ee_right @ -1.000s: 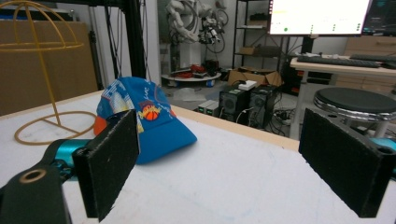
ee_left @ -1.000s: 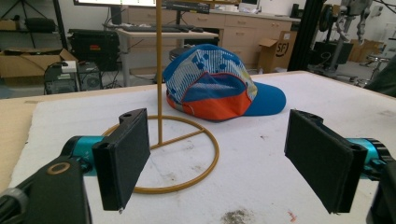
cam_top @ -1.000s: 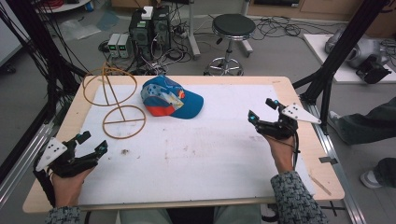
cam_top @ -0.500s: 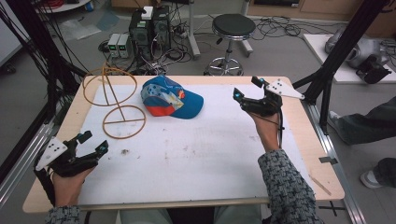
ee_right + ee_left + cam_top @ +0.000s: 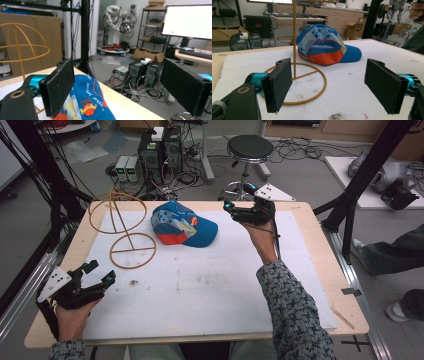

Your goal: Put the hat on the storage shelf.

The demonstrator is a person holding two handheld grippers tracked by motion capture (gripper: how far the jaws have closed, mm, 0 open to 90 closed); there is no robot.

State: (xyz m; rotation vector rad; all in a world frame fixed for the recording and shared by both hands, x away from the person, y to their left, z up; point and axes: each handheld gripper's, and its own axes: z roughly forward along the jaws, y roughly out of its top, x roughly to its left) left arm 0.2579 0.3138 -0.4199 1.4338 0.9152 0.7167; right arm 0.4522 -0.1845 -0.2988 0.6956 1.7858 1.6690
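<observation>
Nearest, both grippers spread wide, a cap lying beyond them on the table.

Down at the near left edge, the left gripper [image 5: 98, 274] rests with jaws wide apart, holding nothing; bare white mat [image 5: 210, 285] lies ahead. Farther off, the blue and orange cap [image 5: 182, 224] sits beside the wire hat stand [image 5: 131, 237], whose dome is cut off in the left gripper view. Farthest, the right gripper [image 5: 237, 200] hovers near the far edge, jaws open and empty, just right of the cap.
</observation>
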